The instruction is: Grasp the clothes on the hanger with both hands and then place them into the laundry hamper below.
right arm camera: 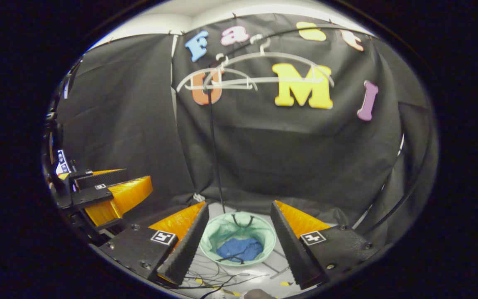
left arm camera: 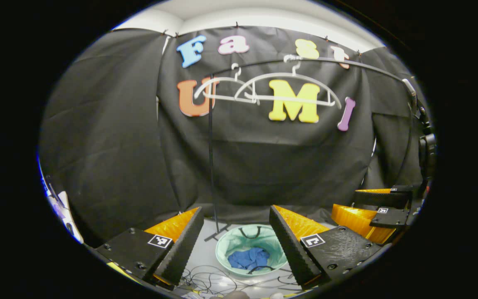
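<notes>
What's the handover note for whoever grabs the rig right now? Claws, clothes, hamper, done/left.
Left claw: open, empty, above the hamper.
Right claw: open, empty, beside the left one.
Hangers: two white ones on the rail, both bare.
Blue garment: lying inside the green hamper on the floor, under the rail.
Done: clothes are off the hanger and in the hamper.
Left: nothing visible to move; probably just pull both claws back.

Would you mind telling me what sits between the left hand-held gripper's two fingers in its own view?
In the left gripper view, the mint laundry hamper on the floor shows between the open left hand-held gripper fingers, with blue clothes inside.
</notes>
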